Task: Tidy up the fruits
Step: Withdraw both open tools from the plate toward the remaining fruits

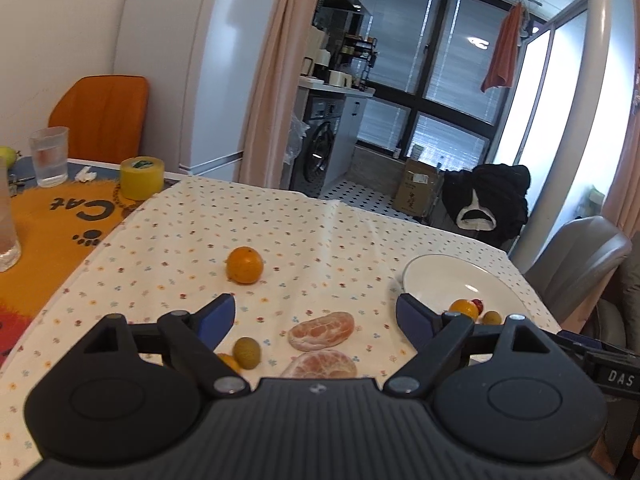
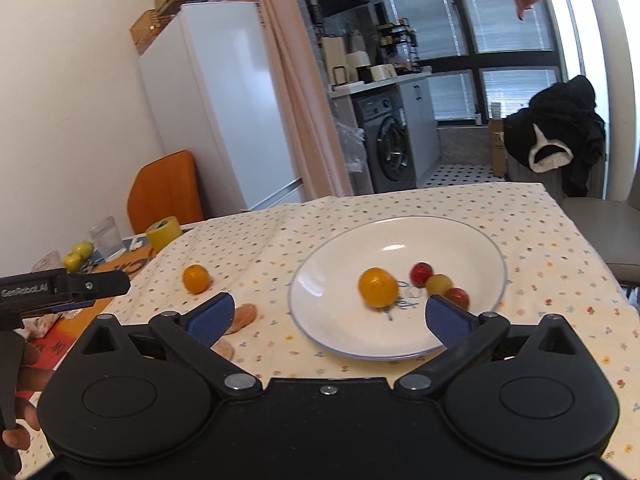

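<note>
My left gripper (image 1: 316, 316) is open above two peeled mandarin pieces (image 1: 322, 331), which lie on the flowered cloth. A whole orange (image 1: 244, 265) sits farther ahead, and a green olive-like fruit (image 1: 247, 353) lies by the left finger. The white plate (image 2: 336, 320) holds a blurred orange fruit (image 2: 378, 287), two red cherry tomatoes (image 2: 421, 273) and a yellow-green one (image 2: 438, 284). My right gripper (image 2: 326, 316) is open just over the plate's near rim, holding nothing. The same whole orange (image 2: 196, 278) shows left of the plate.
A yellow tape roll (image 1: 142, 178), a water glass (image 1: 49, 157) and green fruits (image 2: 78, 255) stand on the orange cat mat at the left. A grey chair (image 1: 580, 260) is at the table's right edge. A hand (image 2: 24, 400) holds the left gripper's handle.
</note>
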Action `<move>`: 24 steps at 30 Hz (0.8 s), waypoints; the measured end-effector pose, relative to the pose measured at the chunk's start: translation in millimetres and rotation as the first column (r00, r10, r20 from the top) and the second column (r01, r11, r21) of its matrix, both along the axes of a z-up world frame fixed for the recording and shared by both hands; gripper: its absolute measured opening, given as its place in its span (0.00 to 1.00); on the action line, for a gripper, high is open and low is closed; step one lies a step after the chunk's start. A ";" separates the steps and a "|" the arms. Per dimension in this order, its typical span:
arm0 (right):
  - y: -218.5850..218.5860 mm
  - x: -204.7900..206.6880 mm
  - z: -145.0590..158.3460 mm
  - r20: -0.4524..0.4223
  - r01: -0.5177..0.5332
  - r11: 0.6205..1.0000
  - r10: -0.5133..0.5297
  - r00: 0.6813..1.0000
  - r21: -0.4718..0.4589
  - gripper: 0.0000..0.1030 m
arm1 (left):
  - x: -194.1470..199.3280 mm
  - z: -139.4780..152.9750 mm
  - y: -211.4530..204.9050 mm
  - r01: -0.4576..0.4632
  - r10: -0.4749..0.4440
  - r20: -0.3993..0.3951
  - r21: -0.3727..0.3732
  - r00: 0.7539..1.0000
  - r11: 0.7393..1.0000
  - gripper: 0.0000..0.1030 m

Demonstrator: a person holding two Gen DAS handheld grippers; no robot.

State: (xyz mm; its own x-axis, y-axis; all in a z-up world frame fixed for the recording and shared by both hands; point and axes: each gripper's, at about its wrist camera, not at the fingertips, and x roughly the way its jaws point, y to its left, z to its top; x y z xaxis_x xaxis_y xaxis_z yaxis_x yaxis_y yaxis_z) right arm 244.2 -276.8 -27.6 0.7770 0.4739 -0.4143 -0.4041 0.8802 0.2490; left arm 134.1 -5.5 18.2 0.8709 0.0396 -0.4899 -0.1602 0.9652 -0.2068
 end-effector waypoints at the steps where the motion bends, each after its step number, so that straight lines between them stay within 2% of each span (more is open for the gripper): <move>1: 2.2 -0.6 0.7 -0.003 -0.008 1.000 0.008 1.000 0.002 1.00 | -2.1 0.3 2.1 -0.005 0.005 -0.001 0.003 1.000 1.000 0.84; 7: 17.0 -2.5 1.4 -0.015 -0.049 0.999 0.049 0.999 -0.002 1.00 | -12.5 -1.4 14.2 -0.017 0.017 -0.006 0.023 1.000 1.000 0.84; 12: 32.1 0.5 -3.9 -0.057 -0.089 0.996 0.088 0.994 -0.018 1.00 | -18.7 -8.0 30.0 -0.051 0.051 -0.024 0.014 0.998 0.999 0.84; 24: 57.1 6.7 -11.2 -0.095 -0.151 0.988 0.149 0.984 -0.019 1.00 | -30.2 -24.6 57.6 -0.101 0.101 -0.059 0.006 0.993 0.995 0.83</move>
